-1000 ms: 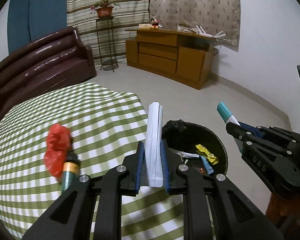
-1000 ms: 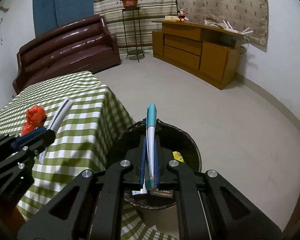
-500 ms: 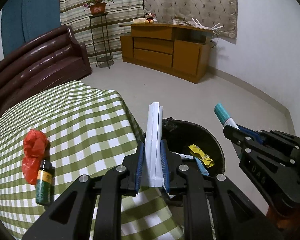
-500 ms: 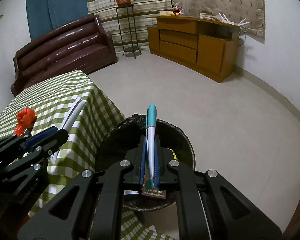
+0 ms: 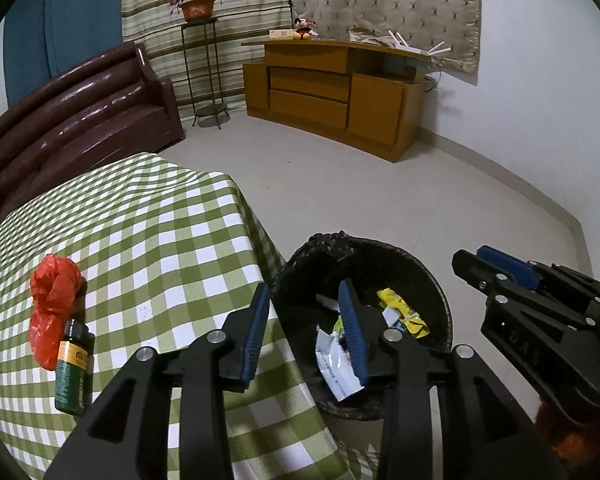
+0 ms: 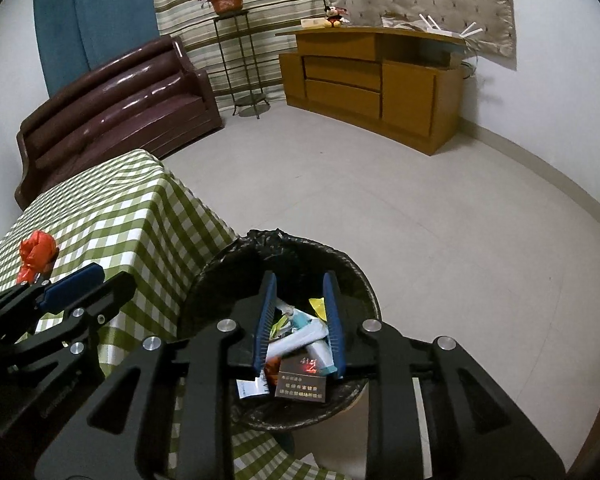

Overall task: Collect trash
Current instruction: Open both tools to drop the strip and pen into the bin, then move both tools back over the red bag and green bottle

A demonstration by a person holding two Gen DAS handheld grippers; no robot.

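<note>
A black-lined trash bin [image 5: 380, 245] [image 6: 300, 242] stands on the floor against the table's corner. My left gripper [image 5: 304, 292] hangs over the bin's near left edge; its jaws are opening and nothing is between them. My right gripper [image 6: 299, 280] is right above the bin, jaws opening, pads pressing on nothing. Seen through its gap, a white box [image 6: 296, 340] and a teal-capped tube [image 6: 320, 354] lie in the bin on a dark cigarette pack [image 6: 302, 378]. A white packet [image 5: 336, 364] and a yellow wrapper [image 5: 400, 308] lie there too. On the table remain a red plastic bag [image 5: 54, 300] [image 6: 36, 252] and a small green bottle [image 5: 74, 372].
The green-checked tablecloth [image 5: 160, 240] hangs over the table edge beside the bin. A brown sofa [image 5: 80, 120], a plant stand [image 5: 204, 72] and a wooden cabinet [image 5: 332, 92] line the far walls. Pale floor [image 6: 420, 220] spreads beyond the bin.
Both grippers have opened. The white flat box has left the left jaws and the teal-capped tube the right jaws; both now lie in the bin. Both hands came slightly lower toward the bin.
</note>
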